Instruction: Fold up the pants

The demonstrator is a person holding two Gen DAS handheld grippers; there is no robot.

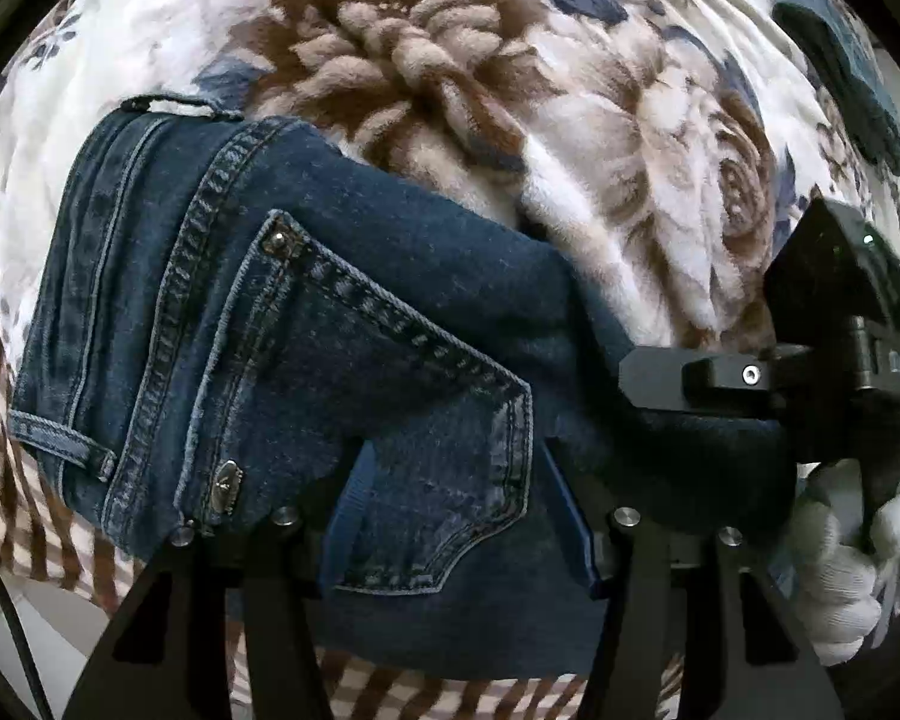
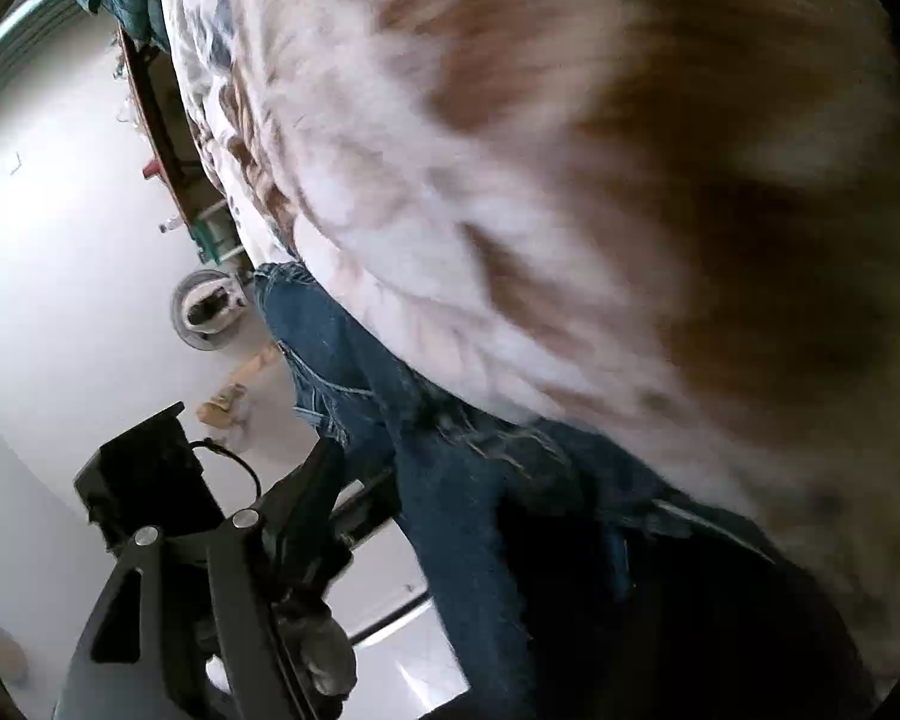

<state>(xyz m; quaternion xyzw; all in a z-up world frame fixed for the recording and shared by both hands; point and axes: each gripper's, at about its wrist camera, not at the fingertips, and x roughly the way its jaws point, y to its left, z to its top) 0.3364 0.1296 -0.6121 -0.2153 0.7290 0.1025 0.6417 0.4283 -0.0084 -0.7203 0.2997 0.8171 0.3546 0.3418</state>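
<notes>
Dark blue jeans (image 1: 330, 312) lie folded on a floral fleece blanket (image 1: 420, 60), back pocket up. My left gripper (image 1: 459, 480) points down on them, its blue pads (image 1: 348, 516) standing apart on either side of the pocket cloth without squeezing it. From the right, a black finger (image 1: 660, 381) of my right gripper lies on top of the folded edge, held by a white-gloved hand (image 1: 840, 570); its other finger is hidden. The right wrist view is blurred: denim (image 2: 450, 540) runs between the fingers of my right gripper (image 2: 468, 498), and the pads' contact is not visible.
A dark teal garment (image 1: 840, 60) lies at the blanket's far edge. The blanket (image 2: 570, 180) hangs over the bed's side. Below are a pale floor (image 2: 60, 300), a round white object (image 2: 204, 312) and small clutter by the wooden bed frame (image 2: 150, 96).
</notes>
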